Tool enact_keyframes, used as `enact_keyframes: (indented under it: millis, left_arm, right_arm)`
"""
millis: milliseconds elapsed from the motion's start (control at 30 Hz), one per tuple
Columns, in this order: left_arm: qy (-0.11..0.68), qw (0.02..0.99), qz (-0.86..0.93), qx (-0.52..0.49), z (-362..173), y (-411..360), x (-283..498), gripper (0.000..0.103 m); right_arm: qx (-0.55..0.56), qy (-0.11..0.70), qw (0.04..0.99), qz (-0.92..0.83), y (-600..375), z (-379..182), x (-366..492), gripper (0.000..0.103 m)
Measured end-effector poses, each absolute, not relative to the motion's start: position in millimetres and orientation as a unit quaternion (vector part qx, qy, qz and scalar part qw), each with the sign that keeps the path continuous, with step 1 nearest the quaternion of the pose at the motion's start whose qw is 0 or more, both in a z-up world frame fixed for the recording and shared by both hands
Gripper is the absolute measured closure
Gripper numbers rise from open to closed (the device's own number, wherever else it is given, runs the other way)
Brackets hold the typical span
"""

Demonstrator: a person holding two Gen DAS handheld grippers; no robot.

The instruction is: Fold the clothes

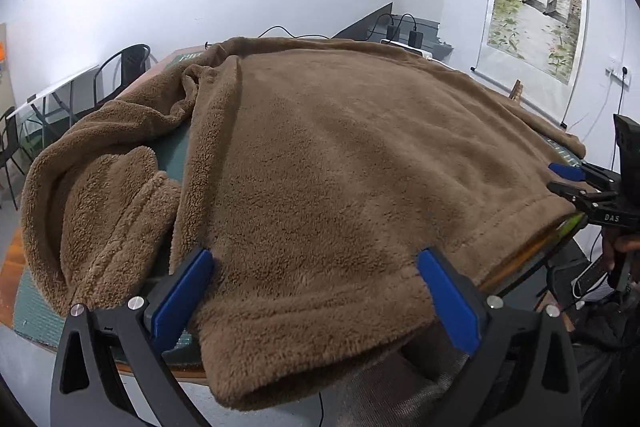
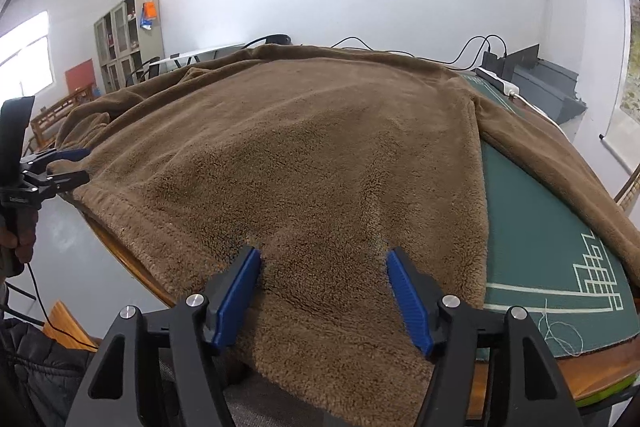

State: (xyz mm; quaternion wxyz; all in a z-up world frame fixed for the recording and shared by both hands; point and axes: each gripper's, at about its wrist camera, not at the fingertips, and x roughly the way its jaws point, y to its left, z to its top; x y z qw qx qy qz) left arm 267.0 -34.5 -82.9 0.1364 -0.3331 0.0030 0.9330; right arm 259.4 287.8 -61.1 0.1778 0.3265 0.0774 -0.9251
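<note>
A brown fleece top (image 1: 320,167) lies spread flat on the green table mat (image 2: 540,227), its hem hanging over the near table edge. In the left wrist view my left gripper (image 1: 314,259) stands open at the hem's left end, with fleece lying between its blue pads. My right gripper (image 2: 323,253) is open too, its pad tips dug into the fleece near the hem's right end. Each gripper also shows in the other's view: the right gripper (image 1: 560,179) and the left gripper (image 2: 78,165) sit at the hem corners. One sleeve (image 1: 100,207) is bunched at the left, the other sleeve (image 2: 560,163) stretches right.
The wooden table rim (image 2: 592,367) curves round the mat. A white power strip (image 2: 496,81) with plugs and cables sits at the far edge. A black chair (image 1: 124,67) and a side table stand behind. A person's hand (image 2: 20,239) holds the left gripper's handle.
</note>
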Motion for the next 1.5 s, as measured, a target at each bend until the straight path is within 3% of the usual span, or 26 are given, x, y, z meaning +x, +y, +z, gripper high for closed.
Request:
enact_keyframes:
  millis: [400,600,833,1033,1100,1300,1333,1400,1433,1500]
  left_arm:
    - [-0.005,0.18,0.913,-0.366,-73,-43,262,0.001]
    - [-0.04,0.121,0.929,-0.347,-35,-89,247,0.001]
    - [-0.114,0.05,0.939,-0.32,-5,-157,214,0.001]
    - [-0.088,0.032,0.921,-0.378,-25,-179,166,0.001]
    - [-0.086,0.041,0.907,-0.41,-38,-182,152,0.001]
    - [-0.093,0.035,0.887,-0.45,-57,-181,131,0.002]
    - [-0.094,0.028,0.886,-0.453,-55,-183,129,0.005]
    - [-0.096,0.013,0.884,-0.457,-52,-187,125,0.028]
    - [-0.097,0.006,0.883,-0.46,-51,-189,123,0.045]
    - [-0.113,-0.016,0.887,-0.448,-38,-203,122,0.06]
  right_arm:
    - [0.362,0.089,0.189,-0.908,290,-54,250,0.031]
    - [0.416,0.075,0.192,-0.886,297,-34,231,0.03]
    - [0.369,0.05,0.188,-0.909,308,26,213,0.03]
    - [0.31,0.074,0.201,-0.926,291,87,203,0.029]
    - [0.289,0.085,0.203,-0.932,283,105,201,0.021]
    - [0.28,0.105,0.232,-0.926,252,123,180,0.019]
    - [0.283,0.11,0.236,-0.923,245,124,175,0.019]
    - [0.283,0.119,0.244,-0.92,232,125,166,0.019]
    - [0.281,0.124,0.247,-0.919,225,126,161,0.019]
    - [0.278,0.13,0.255,-0.917,215,129,151,0.019]
